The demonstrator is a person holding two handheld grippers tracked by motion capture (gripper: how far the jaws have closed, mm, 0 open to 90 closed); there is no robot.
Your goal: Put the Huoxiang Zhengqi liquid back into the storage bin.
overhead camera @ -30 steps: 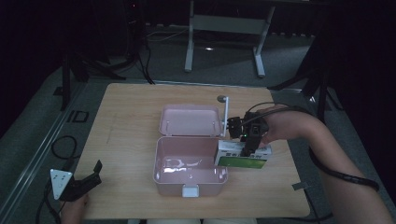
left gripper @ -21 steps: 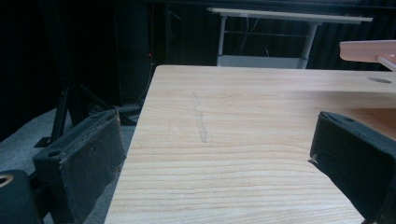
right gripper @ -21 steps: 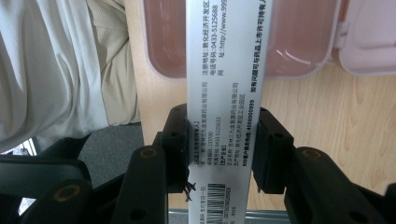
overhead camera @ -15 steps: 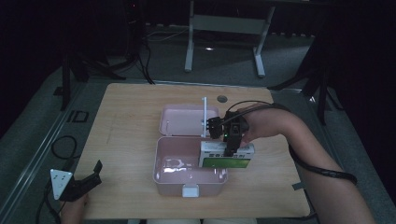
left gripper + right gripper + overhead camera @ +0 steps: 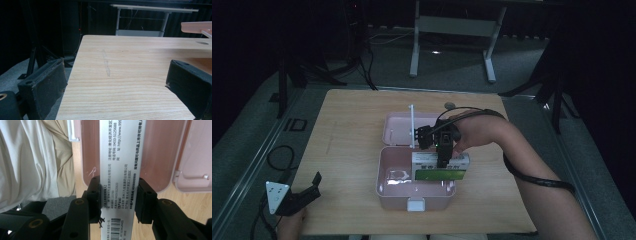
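A pink lidded box (image 5: 392,190) stands open in the middle of the table, its lid (image 5: 398,129) laid flat behind it. My right gripper (image 5: 443,159) is shut on a white and green carton (image 5: 439,175) and holds it over the right half of the box. In the right gripper view the carton (image 5: 120,170) shows its printed white side, pinched between the two black pads (image 5: 146,200), with the pink box (image 5: 157,155) below it. My left gripper (image 5: 304,196) rests at the table's front left corner, open and empty (image 5: 117,82).
A small clear packet (image 5: 398,176) lies in the left part of the box. The table (image 5: 347,135) has bare wood at left and far side, with a small hole (image 5: 450,105) near its back edge. A white desk frame (image 5: 452,30) stands beyond on the floor.
My right gripper has carried the carton leftward from the table beside the box to above the box's right half. The left gripper has stayed put.
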